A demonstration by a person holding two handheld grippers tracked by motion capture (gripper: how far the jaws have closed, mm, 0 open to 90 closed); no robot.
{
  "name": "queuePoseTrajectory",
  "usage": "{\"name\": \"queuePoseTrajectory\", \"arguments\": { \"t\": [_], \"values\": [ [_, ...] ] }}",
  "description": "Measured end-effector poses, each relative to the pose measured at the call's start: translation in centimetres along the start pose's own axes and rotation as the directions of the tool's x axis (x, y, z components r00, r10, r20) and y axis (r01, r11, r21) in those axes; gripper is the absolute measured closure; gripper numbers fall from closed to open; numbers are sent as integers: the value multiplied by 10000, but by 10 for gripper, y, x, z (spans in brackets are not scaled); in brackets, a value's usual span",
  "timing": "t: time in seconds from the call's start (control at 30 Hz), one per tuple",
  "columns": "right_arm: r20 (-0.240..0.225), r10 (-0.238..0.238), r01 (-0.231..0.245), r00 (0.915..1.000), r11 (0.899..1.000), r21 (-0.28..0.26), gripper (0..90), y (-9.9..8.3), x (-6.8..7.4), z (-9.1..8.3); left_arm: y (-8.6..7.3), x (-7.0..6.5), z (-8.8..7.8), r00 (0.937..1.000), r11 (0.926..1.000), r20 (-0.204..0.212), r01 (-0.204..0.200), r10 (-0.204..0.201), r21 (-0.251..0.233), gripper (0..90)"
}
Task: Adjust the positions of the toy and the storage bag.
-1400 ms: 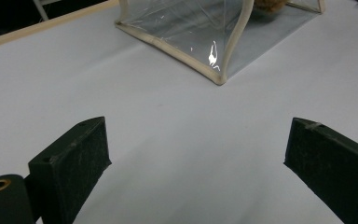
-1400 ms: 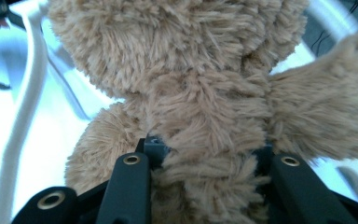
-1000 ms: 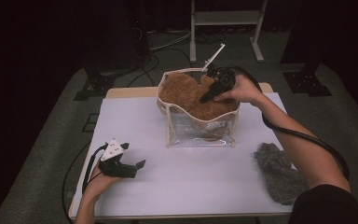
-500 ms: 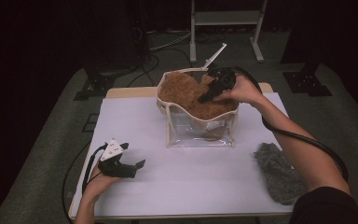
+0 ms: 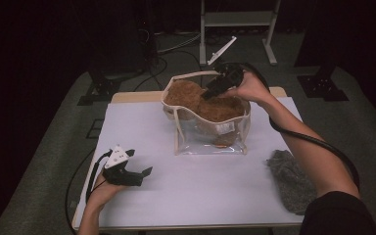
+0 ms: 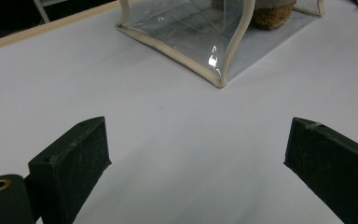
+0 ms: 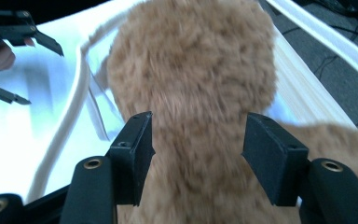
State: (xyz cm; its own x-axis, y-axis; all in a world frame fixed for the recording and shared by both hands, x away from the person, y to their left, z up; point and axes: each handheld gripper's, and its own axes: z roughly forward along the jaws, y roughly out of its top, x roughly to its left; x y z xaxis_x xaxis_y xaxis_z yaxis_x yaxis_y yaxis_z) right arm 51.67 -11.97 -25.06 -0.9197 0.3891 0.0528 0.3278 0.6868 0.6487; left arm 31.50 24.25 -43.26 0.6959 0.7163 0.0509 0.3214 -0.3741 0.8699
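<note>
A clear plastic bag (image 5: 210, 139) with cream trim stands on the white table (image 5: 200, 196), and a brown plush toy (image 5: 186, 95) fills it to the mouth. My right gripper (image 5: 210, 93) reaches down into the bag's mouth from the far right. Its jaws have just been opening. In the right gripper view they (image 7: 198, 144) straddle the plush (image 7: 191, 70) with its fur between them, not clamped. My left gripper (image 5: 142, 161) rests on the table at the near left, open. In its own view its jaws (image 6: 196, 154) stand wide apart over bare table, facing the bag's corner (image 6: 191, 28).
A grey fluffy item (image 5: 289, 181) lies at the table's near right edge beside my right forearm. The right gripper's cable trails along that arm. A metal stand's legs (image 5: 237, 19) and cables lie on the floor behind the table.
The right hand has barely shifted over the bag's mouth. The left hand and its gripper have kept still.
</note>
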Motion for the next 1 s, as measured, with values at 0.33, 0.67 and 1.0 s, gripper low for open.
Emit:
{"name": "queuePoseTrajectory", "arguments": {
  "t": [0.33, 0.67, 1.0],
  "values": [
    [-214, -271, 257, 9994, 9976, -639, 384, 36, 7, 19, 1, 1, -1, 10000, 10000, -15, -50, 50, -18, 57],
    [-264, -417, 396, 9988, 9964, -753, 441, 64, 9, 46, 0, 2, -2, 10000, 10000, -21, -58, 58, -64, 57],
    [-484, -130, 153, 9987, 9987, 477, 824, 46, 3, 63, 0, 2, -2, 10000, 10000, 22, -23, 23, -45, 57]
  ]
}}
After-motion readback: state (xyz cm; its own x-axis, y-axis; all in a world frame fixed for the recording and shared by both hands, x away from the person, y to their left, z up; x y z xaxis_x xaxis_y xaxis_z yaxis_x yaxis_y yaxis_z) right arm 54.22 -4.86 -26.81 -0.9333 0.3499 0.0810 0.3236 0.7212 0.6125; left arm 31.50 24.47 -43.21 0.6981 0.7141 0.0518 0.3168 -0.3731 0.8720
